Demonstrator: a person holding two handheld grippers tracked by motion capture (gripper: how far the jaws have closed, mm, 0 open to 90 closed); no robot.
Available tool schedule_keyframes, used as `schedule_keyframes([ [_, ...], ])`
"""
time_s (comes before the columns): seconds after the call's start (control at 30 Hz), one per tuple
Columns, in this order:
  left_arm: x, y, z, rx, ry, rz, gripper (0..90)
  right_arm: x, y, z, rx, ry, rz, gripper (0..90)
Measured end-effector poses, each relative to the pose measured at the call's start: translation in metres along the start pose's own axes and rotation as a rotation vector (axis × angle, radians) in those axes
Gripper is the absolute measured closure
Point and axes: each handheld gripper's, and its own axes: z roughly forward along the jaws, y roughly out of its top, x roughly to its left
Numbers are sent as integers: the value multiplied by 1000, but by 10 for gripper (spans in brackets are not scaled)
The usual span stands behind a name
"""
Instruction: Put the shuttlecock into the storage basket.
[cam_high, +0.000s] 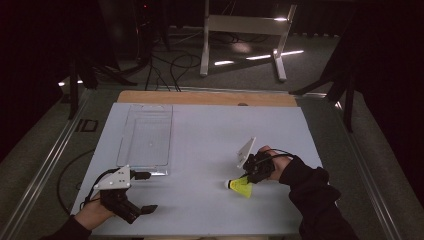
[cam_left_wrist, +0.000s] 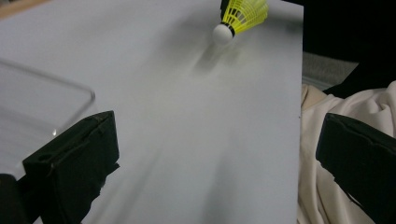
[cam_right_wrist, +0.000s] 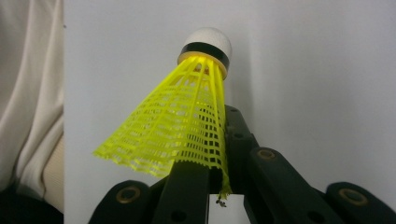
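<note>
Progress, judged from present positions: pick-up accomplished, delivery outstanding. Yellow plastic mesh shuttlecock with white rounded cork and black band gripped at the rim of its skirt by the right tool, jaws pinched narrow on the mesh, as the right gripper view confirms. Held at the right-hand side of the white desk, cork pointing toward the person's left, apparently just clear of the surface — contact with the desk not determinable.

Likely destination: clear rectangular plastic tray, lying at the left half of the desk, well apart from the shuttlecock and holding nothing at present. Carry across and release therefore judged as the remaining work.

Left tool near the desk's front-left corner, just in front of the tray's near edge; jaws standing wide, nothing between them. Seen along those jaws in the left gripper view: a rounded corner of the tray and, farther off, the shuttlecock.

Condition of the shuttlecock: skirt a flared cone of fine lattice with ribs running down from the band, intact on the visible side; lower rim slightly crushed where the jaws bite. Light, springy item — firm squeezing likely to deform the mesh.
</note>
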Motion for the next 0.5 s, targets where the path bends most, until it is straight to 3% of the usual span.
schedule_keyframes([
  [0.1,-1,20,4,78,-27,31,3,1,3,0,-14,14,-1,897],
  [0.17,0,30,6,103,-69,51,3,1,4,-1,-24,28,1,897],
  [0.27,2,39,8,138,-80,70,3,3,6,-2,-23,36,6,897],
  [0.3,2,47,11,168,-105,84,3,3,7,-3,-17,34,4,896],
  [0.5,6,69,17,226,-176,110,4,4,8,-7,-24,40,-2,897],
])
